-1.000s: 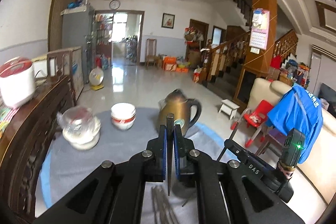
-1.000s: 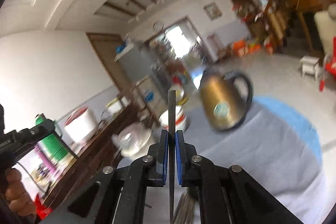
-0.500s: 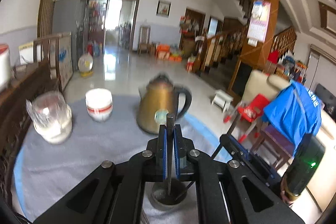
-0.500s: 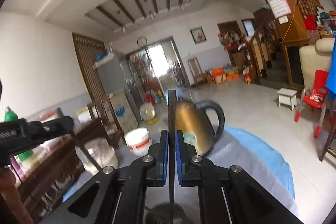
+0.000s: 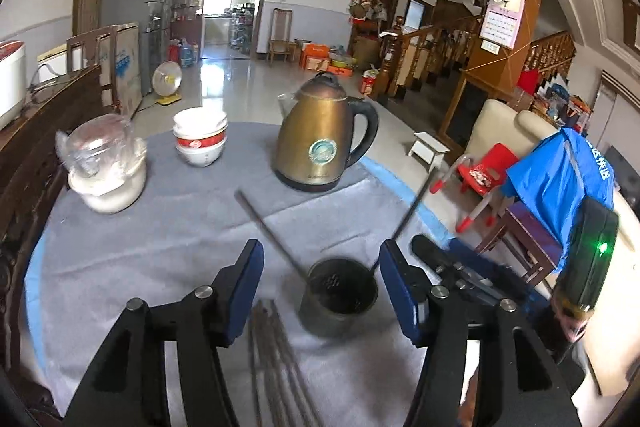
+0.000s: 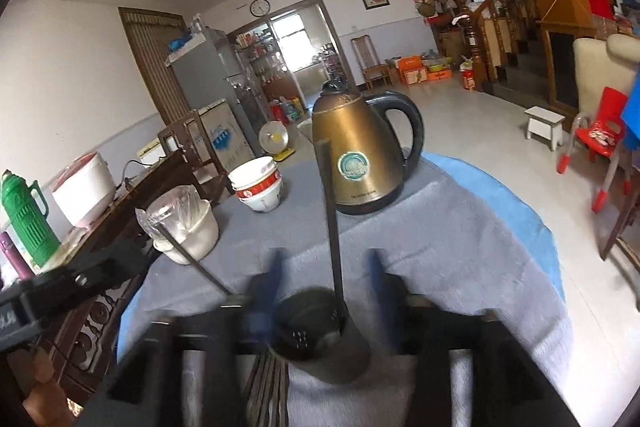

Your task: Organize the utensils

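Both claws are hanging spread and empty over the holder cup: left claw, right claw (blurred). Two chopsticks are leaning in the cup; the rest of the bundle is lying on the counter just beside it. Next: pinch one stick mid-length, drop it in tip-first, and avoid tipping the cup.

Glossy bronze metal kettle, matt grey cloth, perforated metal holder
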`<state>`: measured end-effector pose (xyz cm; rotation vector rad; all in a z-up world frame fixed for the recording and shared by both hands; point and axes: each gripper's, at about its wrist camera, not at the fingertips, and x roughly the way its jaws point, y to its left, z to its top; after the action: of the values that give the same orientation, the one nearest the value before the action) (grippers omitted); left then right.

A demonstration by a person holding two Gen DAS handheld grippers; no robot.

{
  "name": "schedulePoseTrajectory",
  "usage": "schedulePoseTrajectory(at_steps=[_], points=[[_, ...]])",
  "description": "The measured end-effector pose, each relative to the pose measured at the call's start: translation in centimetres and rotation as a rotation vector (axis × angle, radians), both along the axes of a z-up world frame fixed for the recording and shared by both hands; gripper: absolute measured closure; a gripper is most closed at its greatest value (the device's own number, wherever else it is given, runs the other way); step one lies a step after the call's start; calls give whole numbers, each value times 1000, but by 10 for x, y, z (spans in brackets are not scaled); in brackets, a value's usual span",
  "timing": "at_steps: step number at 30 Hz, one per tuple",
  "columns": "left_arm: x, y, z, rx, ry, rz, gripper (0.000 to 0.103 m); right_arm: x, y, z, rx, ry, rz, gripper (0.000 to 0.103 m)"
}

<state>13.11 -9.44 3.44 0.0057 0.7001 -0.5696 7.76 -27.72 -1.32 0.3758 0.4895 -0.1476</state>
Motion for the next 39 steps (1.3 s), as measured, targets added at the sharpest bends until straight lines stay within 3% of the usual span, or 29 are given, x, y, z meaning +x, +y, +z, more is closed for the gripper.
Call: schedulePoseTrajectory(at_steps=[10, 16, 27, 39], points=[[-40, 35, -30, 92, 40, 115, 39, -49, 43, 25, -184, 28, -56, 36], [-63, 41, -31, 114, 31, 144, 37, -89, 60, 44, -264, 6, -88, 36], [-106, 40, -6, 135, -66, 146, 35, -141, 64, 62, -289, -34, -109, 36], [-132, 28, 12, 155, -126, 148, 34, -169, 60, 74, -289, -73, -117, 36]])
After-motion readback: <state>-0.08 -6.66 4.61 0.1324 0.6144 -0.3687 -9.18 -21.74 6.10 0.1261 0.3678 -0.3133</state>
